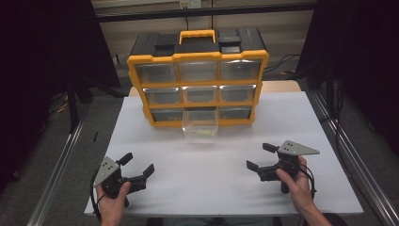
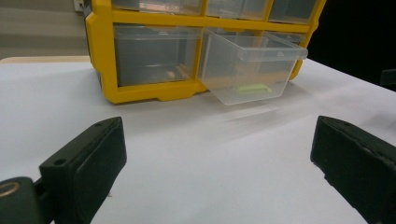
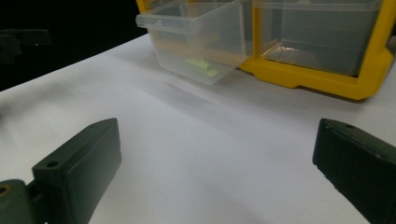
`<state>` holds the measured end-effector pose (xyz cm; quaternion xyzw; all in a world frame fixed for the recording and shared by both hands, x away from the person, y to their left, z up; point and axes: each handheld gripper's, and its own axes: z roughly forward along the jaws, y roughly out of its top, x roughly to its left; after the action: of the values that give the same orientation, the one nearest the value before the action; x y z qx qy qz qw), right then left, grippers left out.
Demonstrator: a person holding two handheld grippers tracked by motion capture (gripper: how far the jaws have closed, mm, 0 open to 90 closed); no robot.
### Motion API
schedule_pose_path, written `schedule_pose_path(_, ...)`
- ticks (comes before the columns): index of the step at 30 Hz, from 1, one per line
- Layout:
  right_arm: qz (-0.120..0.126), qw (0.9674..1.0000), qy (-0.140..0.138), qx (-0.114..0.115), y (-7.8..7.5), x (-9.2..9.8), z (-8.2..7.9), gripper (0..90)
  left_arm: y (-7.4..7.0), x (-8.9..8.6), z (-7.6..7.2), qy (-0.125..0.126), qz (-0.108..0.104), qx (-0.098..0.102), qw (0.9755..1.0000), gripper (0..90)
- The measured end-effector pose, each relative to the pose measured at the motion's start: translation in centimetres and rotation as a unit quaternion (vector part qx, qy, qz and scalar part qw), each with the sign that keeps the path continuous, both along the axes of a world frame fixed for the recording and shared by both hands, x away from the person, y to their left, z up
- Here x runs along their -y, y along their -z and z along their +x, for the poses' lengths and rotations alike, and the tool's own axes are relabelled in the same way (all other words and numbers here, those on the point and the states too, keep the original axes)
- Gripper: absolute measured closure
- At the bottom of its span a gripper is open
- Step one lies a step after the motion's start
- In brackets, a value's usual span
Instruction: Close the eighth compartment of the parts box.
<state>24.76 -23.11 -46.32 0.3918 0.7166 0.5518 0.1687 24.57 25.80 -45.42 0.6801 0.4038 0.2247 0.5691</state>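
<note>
A yellow and black organiser (image 1: 197,80) with clear drawers stands at the back of the white table (image 1: 216,183). Its bottom middle drawer (image 1: 200,126) is pulled out and tips forward; a small light-green piece (image 2: 253,87) lies inside, also seen as the green piece (image 3: 201,66) in the right gripper view. My left gripper (image 1: 137,165) rests near the front left, held by a hand, open and empty. My right gripper (image 1: 259,156) sits at the front right, also open with nothing between its jaws. Both point toward the organiser.
Metal rails (image 1: 61,165) run along both sides of the table. Dark curtains (image 1: 42,42) hang at the left and right. The organiser's yellow carry handle (image 1: 197,35) sits on top. White table surface lies between the grippers and the drawer.
</note>
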Motion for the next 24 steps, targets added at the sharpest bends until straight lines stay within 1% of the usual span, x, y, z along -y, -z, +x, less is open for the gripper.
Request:
schedule_pose_path(2, 0.001, 0.9999, -0.012, 0.000, 0.0, -0.3, 0.0, 0.6, 0.0, 0.0, 0.1, 0.002, 0.005, 0.001, 1.0000, 3.7)
schedule_pose_path(3, -0.001, 0.9999, -0.016, 0.002, 0.0, -0.5, 0.0, 0.6, 0.0, 0.3, 0.1, -0.003, -0.005, 0.002, 1.0000, 3.7)
schedule_pose_path(4, -0.004, 0.9998, -0.020, 0.001, 0.0, -0.7, 0.0, 0.6, 0.0, 0.1, 0.2, 0.003, 0.004, 0.001, 1.0000, 3.7)
schedule_pose_path(7, -0.004, 0.9993, -0.037, 0.000, 0.0, -1.2, 0.0, 0.6, 0.1, 0.2, 0.2, 0.002, 0.002, 0.000, 1.0000, 3.7)
schedule_pose_path(8, -0.005, 0.9993, -0.037, -0.002, -0.1, -1.4, 0.0, 0.7, 0.1, 0.1, 0.2, 0.005, 0.010, 0.000, 0.9999, 3.7)
schedule_pose_path(9, -0.008, 0.9991, -0.043, 0.000, -0.1, -1.7, 0.1, 1.1, 0.1, 0.2, 0.2, 0.004, 0.003, 0.000, 1.0000, 3.7)
schedule_pose_path(10, -0.010, 0.9989, -0.046, 0.001, -0.1, -1.8, 0.1, 1.2, 0.1, 0.2, 0.2, 0.004, 0.003, 0.001, 1.0000, 3.7)
schedule_pose_path(11, -0.010, 0.9988, -0.048, 0.000, -0.1, -2.0, 0.2, 1.2, 0.0, 0.2, 0.2, 0.002, 0.000, 0.000, 1.0000, 3.7)
schedule_pose_path(13, -0.005, 0.9987, -0.051, 0.001, -0.2, -2.3, 0.3, 1.9, 0.0, 0.2, 0.1, 0.001, 0.002, 0.002, 1.0000, 3.7)
schedule_pose_path(14, -0.004, 0.9985, -0.054, 0.000, -0.2, -2.5, 0.3, 2.2, 0.0, 0.2, 0.2, 0.004, 0.001, 0.004, 1.0000, 3.7)
schedule_pose_path(17, -0.009, 0.9984, -0.056, 0.003, -0.3, -2.9, 0.3, 3.2, -0.1, 0.2, 0.1, 0.003, 0.002, 0.003, 1.0000, 3.7)
schedule_pose_path(19, -0.008, 0.9982, -0.060, -0.002, -0.3, -3.1, 0.3, 4.7, -0.1, 0.1, 0.2, 0.005, 0.002, 0.003, 1.0000, 3.7)
schedule_pose_path(20, -0.010, 0.9980, -0.063, -0.004, -0.3, -3.2, 0.3, 5.8, -0.1, 0.1, 0.2, 0.001, 0.004, 0.002, 1.0000, 3.7)
schedule_pose_path(23, -0.013, 0.9976, -0.068, -0.006, -0.4, -3.7, 0.4, 6.5, -0.2, -0.1, 0.3, -0.003, 0.002, 0.003, 1.0000, 3.8)
schedule_pose_path(24, -0.014, 0.9972, -0.073, -0.007, -0.4, -3.9, 0.5, 7.0, -0.2, 0.0, 0.2, -0.005, -0.004, 0.003, 1.0000, 3.8)
